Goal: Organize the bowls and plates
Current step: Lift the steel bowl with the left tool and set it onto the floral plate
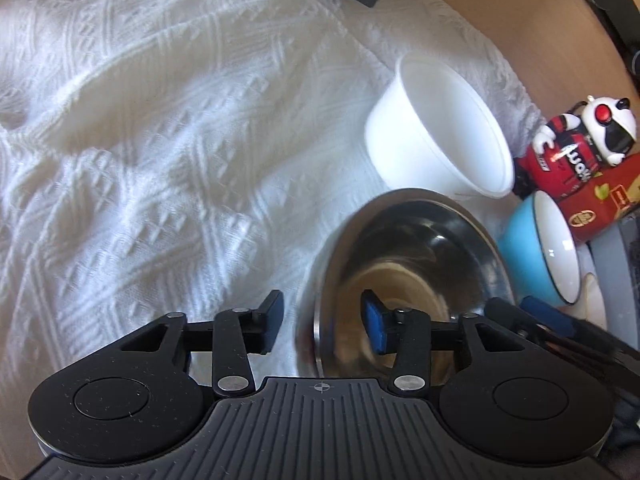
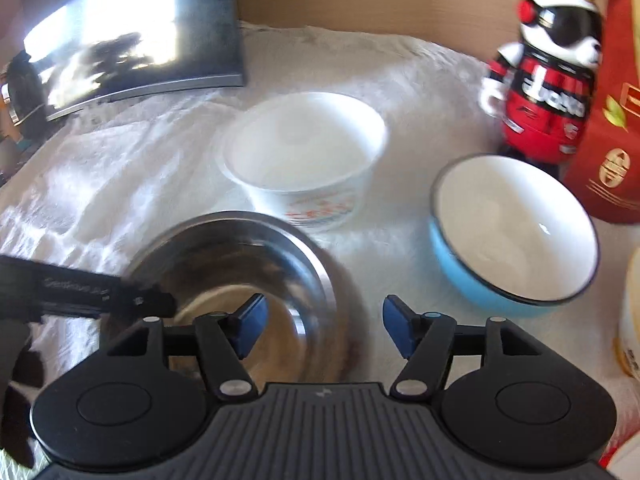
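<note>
A steel bowl (image 1: pixel 404 276) sits on the white cloth; it also shows in the right wrist view (image 2: pixel 228 280). My left gripper (image 1: pixel 320 326) is open, its jaws standing either side of the bowl's near rim, one finger inside. My right gripper (image 2: pixel 320 330) is open and empty, straddling the bowl's right rim, one finger over the inside. A white plastic bowl (image 1: pixel 440 128) (image 2: pixel 304 160) stands behind. A blue bowl with white inside (image 1: pixel 544 248) (image 2: pixel 516 232) stands to the right.
A panda figurine (image 2: pixel 544 68) (image 1: pixel 580 140) and a red box (image 2: pixel 616 120) stand at the right. A dark flat panel (image 2: pixel 132 36) lies at the back left. The white textured cloth (image 1: pixel 160 160) covers the surface. A cream container (image 2: pixel 632 320) sits at the right edge.
</note>
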{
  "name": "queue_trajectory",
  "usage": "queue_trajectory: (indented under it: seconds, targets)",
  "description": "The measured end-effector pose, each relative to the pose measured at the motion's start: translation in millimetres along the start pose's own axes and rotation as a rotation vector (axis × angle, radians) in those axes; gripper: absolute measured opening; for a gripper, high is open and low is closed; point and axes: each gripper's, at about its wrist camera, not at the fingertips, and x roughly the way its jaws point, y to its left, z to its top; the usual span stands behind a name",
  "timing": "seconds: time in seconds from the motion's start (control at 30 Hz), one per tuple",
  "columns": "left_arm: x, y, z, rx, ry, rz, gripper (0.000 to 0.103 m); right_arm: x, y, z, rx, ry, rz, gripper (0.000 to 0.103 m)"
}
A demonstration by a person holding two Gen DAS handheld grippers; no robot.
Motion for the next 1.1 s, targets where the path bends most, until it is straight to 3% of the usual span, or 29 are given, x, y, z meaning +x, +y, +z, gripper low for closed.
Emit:
queue_trajectory:
  seconds: [0.13, 0.23, 0.4, 0.63, 0.73, 0.83, 1.0, 1.1]
  targets:
    - [5, -1, 2, 0.002, 0.035, -0.001, 0.037, 19, -22, -2, 0.112, 0.115, 0.078, 0.066]
    - [11, 9, 4, -0.078, 0.081, -0.011, 0.029, 29, -24, -5, 0.163, 0.182, 0.170, 0.067]
    - [6, 16, 11, -0.080, 0.084, -0.008, 0.029, 31, -10, -5, 0.152, 0.187, 0.118, 0.068]
    - [-9, 33, 25, -0.098, 0.043, 0.037, 0.029, 37, 9, -2, 0.163, 0.220, 0.192, 0.069]
    - [-14, 32, 24, -0.073, 0.032, 0.043, 0.029, 37, 18, -1, 0.130, 0.213, 0.175, 0.071]
    - [-28, 23, 22, -0.022, -0.033, 0.073, 0.029, 34, 14, -1, 0.136, 0.202, 0.190, 0.071]
    - [-53, -6, 28, 0.074, -0.144, 0.142, 0.029, -1, 3, -5, 0.092, 0.053, 0.089, 0.071]
    - [-62, -33, 34, 0.139, -0.214, 0.114, 0.029, -31, -12, -14, 0.066, -0.032, 0.008, 0.071]
